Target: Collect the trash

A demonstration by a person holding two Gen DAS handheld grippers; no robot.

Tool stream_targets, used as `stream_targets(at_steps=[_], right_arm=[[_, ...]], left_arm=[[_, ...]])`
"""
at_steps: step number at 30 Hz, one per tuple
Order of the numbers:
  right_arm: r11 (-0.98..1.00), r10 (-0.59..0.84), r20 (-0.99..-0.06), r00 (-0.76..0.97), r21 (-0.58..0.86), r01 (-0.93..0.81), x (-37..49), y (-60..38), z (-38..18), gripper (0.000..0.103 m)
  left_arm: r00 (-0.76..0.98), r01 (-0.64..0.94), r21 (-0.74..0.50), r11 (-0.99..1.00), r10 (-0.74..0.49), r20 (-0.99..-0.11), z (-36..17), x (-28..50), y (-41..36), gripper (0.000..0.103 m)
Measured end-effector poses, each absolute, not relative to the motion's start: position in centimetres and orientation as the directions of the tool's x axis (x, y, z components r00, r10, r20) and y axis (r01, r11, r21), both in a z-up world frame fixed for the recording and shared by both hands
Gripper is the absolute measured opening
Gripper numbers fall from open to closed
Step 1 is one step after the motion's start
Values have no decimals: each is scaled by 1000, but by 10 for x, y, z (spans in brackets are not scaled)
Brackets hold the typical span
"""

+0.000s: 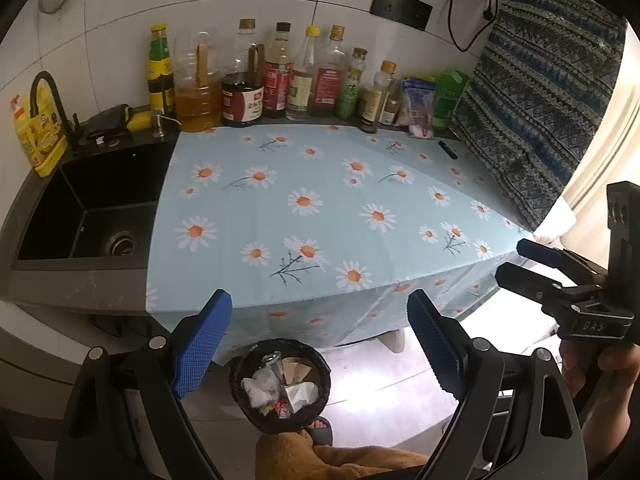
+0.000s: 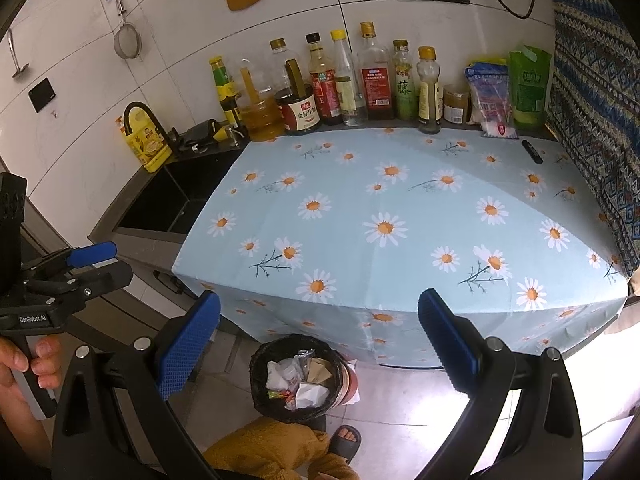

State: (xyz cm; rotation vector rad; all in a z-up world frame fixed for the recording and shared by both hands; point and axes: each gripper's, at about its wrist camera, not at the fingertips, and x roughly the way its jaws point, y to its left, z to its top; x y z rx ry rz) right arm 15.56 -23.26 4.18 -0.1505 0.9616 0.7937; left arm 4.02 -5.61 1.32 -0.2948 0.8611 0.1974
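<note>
A black-lined trash bin stands on the floor below the counter's front edge. It holds crumpled white paper, a brown paper piece and coloured wrappers. My left gripper hovers above it, open, blue pads wide apart with nothing between them. My right gripper is also open and empty above the bin, and shows side-on in the left wrist view at the right edge. The left gripper appears at the left of the right wrist view, held by a hand.
A daisy-print cloth covers the counter. A black pen-like stick and a small packet lie near its back right. Bottles line the wall. A black sink sits left; patterned fabric hangs right. A sandalled foot stands beside the bin.
</note>
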Motion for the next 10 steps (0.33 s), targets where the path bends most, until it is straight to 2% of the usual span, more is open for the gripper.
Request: stream_targets(at_steps=[10], right_arm=[[709,539,-782,315,218,-671,159,-232,40,98]], left_arm=[[634,-314,-195,929,53,-771,8,38,-50,87]])
